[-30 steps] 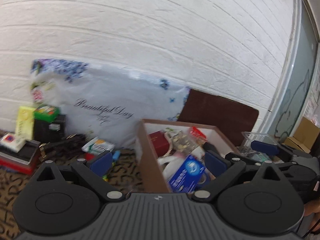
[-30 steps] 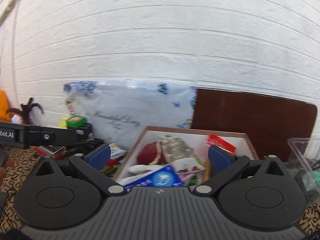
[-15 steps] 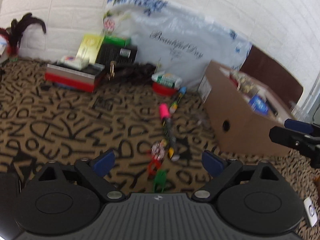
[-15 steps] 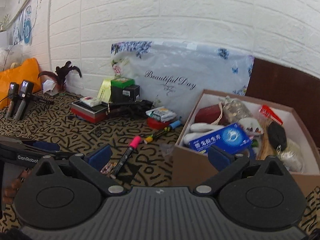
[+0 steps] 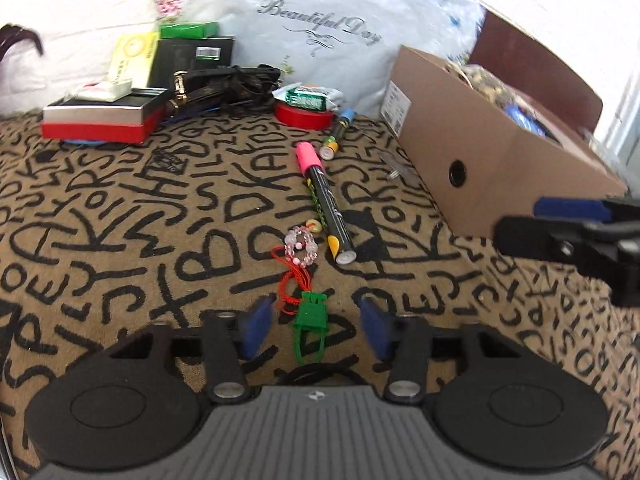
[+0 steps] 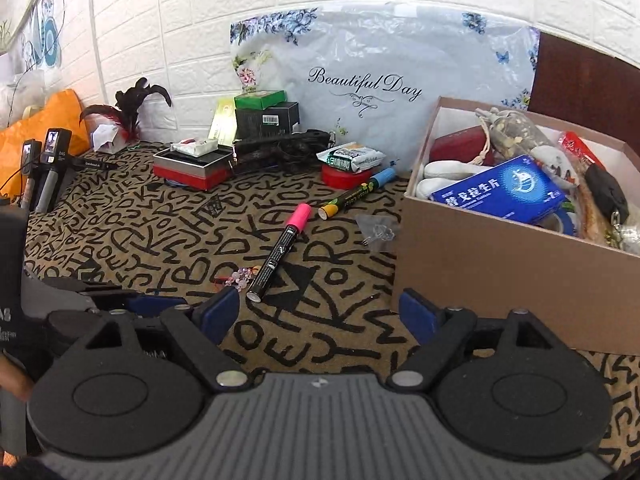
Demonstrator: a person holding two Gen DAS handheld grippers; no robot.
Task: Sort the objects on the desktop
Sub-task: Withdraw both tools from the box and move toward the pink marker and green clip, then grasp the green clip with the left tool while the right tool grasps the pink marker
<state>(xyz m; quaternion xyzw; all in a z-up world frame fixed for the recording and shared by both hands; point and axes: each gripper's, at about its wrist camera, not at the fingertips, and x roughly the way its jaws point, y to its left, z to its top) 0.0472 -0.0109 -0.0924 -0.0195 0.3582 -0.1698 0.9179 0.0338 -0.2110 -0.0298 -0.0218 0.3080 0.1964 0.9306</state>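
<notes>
I have dropped my left gripper (image 5: 316,320) lower toward the cloth, jaws narrowed but apart; the green clip (image 5: 311,314) lies between them. My right gripper (image 6: 320,312) gapes empty.

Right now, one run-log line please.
left gripper: open, over green charm | right gripper: open, idle | box: part filled
</notes>
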